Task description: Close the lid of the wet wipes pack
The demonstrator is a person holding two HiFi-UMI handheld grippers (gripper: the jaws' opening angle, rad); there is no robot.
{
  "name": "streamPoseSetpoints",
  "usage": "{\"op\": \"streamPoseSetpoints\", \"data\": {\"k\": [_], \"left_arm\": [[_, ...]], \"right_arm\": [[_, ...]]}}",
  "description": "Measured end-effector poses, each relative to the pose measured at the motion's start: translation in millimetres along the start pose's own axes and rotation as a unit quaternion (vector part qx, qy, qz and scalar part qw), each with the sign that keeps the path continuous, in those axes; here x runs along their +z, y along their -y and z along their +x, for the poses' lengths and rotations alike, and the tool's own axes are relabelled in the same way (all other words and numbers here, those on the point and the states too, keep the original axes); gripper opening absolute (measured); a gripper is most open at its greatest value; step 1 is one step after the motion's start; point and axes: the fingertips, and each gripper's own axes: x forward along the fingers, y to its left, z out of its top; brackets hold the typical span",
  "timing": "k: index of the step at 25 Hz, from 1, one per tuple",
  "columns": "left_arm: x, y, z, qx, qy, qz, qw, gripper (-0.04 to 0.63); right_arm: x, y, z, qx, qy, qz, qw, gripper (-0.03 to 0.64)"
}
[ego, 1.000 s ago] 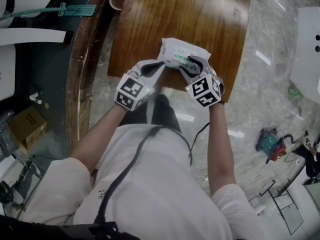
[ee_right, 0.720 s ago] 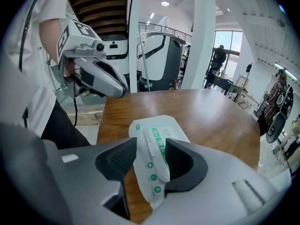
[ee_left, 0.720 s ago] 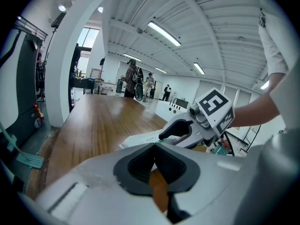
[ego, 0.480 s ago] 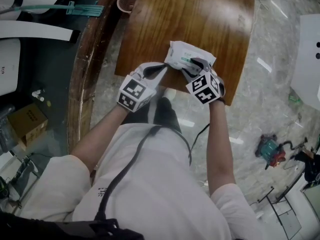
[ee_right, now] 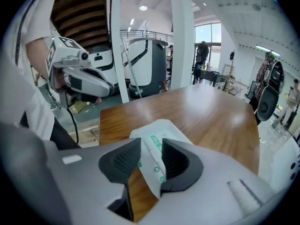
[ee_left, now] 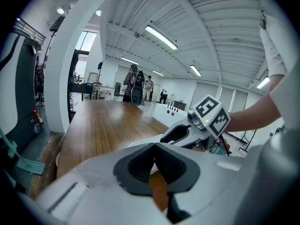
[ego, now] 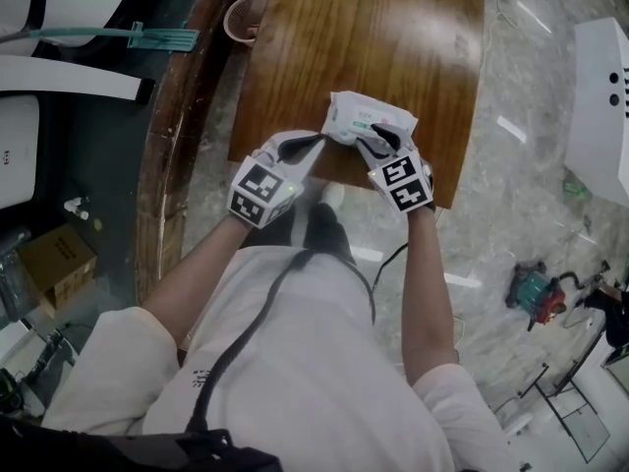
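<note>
Little is changed since a second ago: the wet wipes pack [ego: 366,116] is kept at the near edge of the wooden table [ego: 393,28], and both grippers are kept at its near side. The table is seen stretching away from the person [ego: 295,362]. A white cabinet [ego: 601,106] is seen on the floor to the right and a curved wooden rail [ego: 157,165] to the left, with a green-handled tool [ego: 147,37] laid beyond the rail. A cardboard box [ego: 54,256] is set at the near left and a green power tool [ego: 531,288] at the near right. A pinkish cup [ego: 239,16] is seen at the table's far left corner; whether it is on the table cannot be told.

The left gripper [ego: 320,141] is closed on the pack's left corner, its pads met at the tips with a sliver of white film nipped between them. The right gripper [ego: 378,139] is closing, and the pack's right end is caught between its pads and touched by both.

From the head view the pack's near edge is covered by the grippers, and the lid cannot be made out. Green print on the film is shown clearly only in the right gripper view. People [ee_left: 136,81] standing past the table's far end are shown in the gripper views alone.
</note>
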Motion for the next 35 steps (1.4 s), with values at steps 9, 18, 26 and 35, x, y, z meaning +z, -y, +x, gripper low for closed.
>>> {"op": "streamPoseSetpoints", "data": {"k": [9,18,26,35], "left_arm": [[46,9,-21,-0.027,0.038,0.025,0.9986,0.003],[79,12,-44,-0.042,0.071,0.05,0.9953,0.003],[106,10,-62,-0.042,0.098,0.061,0.9924,0.003],[126,6,-70,-0.046,0.119,0.069,0.9895,0.003]], "right_arm": [[38,-14,-53,-0.056,0.128,0.104,0.985,0.009],[73,-25,-115,-0.119,0.228,0.156,0.954,0.008],[99,-22,-160,-0.175,0.276,0.16,0.932,0.008],[121,-22,-177,-0.197,0.313,0.164,0.914,0.008]]}}
